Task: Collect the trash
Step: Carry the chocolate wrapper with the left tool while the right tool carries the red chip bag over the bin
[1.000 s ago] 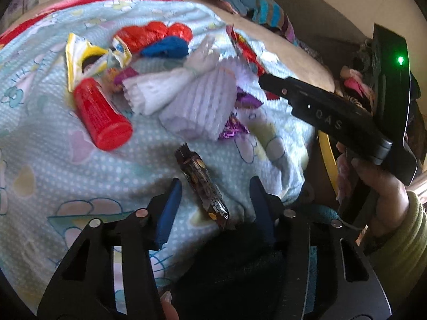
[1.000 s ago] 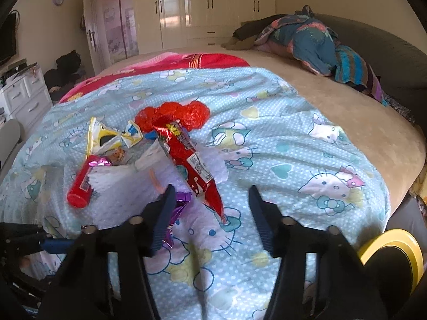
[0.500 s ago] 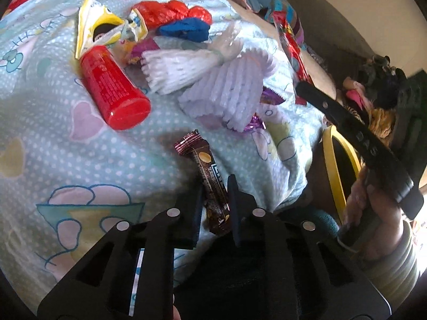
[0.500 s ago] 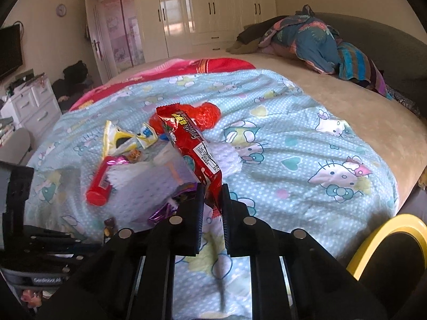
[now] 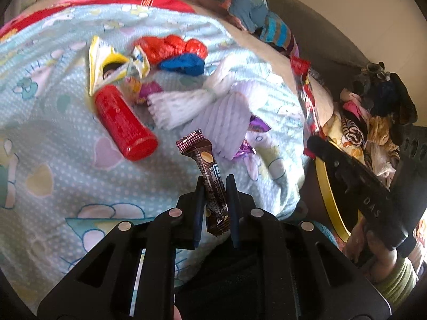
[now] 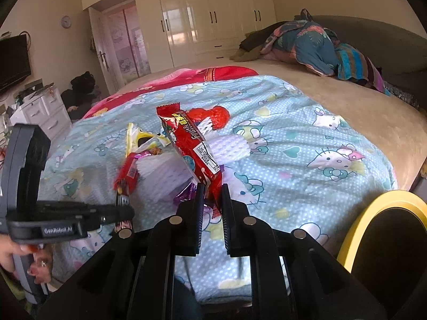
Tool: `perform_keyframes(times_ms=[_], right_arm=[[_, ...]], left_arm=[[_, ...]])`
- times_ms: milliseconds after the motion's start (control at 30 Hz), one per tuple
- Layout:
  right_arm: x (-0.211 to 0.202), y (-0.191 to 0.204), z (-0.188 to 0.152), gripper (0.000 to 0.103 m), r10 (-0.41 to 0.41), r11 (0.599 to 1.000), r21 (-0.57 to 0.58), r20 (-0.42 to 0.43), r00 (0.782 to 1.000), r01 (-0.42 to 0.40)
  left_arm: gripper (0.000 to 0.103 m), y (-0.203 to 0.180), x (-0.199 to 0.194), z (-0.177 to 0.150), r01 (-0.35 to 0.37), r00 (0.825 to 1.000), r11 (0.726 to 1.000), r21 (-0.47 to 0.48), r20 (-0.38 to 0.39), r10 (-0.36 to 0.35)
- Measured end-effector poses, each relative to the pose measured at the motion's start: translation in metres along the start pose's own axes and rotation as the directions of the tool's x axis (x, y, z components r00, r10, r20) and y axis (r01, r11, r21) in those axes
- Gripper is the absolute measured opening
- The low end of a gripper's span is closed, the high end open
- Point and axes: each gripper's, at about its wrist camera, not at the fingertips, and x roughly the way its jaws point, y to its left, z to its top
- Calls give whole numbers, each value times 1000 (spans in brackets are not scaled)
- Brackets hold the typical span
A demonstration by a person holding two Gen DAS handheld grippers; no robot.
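My left gripper [image 5: 215,184] is shut on a brown snack-bar wrapper [image 5: 206,168], which stands up off the light blue cartoon blanket [image 5: 58,176]. My right gripper [image 6: 211,189] is shut on the lower end of a long red snack wrapper [image 6: 190,144], held slanting above the blanket [image 6: 293,138]. In the left wrist view the right gripper [image 5: 311,142] shows at the right with that red wrapper [image 5: 307,98]. Left on the bed lie a red tube [image 5: 122,122], white foam netting [image 5: 202,106], a yellow-white wrapper [image 5: 104,66], red and blue crumpled pieces [image 5: 173,48] and purple foil [image 5: 245,149].
A yellow-rimmed bin [image 6: 373,213] stands off the bed's near right corner, also the yellow rim [image 5: 328,194] in the left wrist view. Folded bedding [image 6: 315,45] lies at the far end. A pile of clothes [image 5: 373,112] sits right of the bed. A white dresser [image 6: 40,112] stands left.
Both grippers went from open to shut, the left on the brown wrapper and the right on the red wrapper. Both wrappers have since been lifted off the blanket; the right one moved right.
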Motion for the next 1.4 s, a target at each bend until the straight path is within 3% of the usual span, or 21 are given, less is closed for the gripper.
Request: perform_keyframes(times_ms=[567, 1400], right_arm=[[-44, 5, -4, 12, -14, 1000, 0, 41, 999, 14], [-84, -20, -16, 12, -99, 994, 61, 74, 992, 95]], left_arm=[[11, -28, -32, 12, 29, 993, 998, 63, 113, -36], [11, -68, -55, 9, 78, 980, 982, 170, 171, -107]])
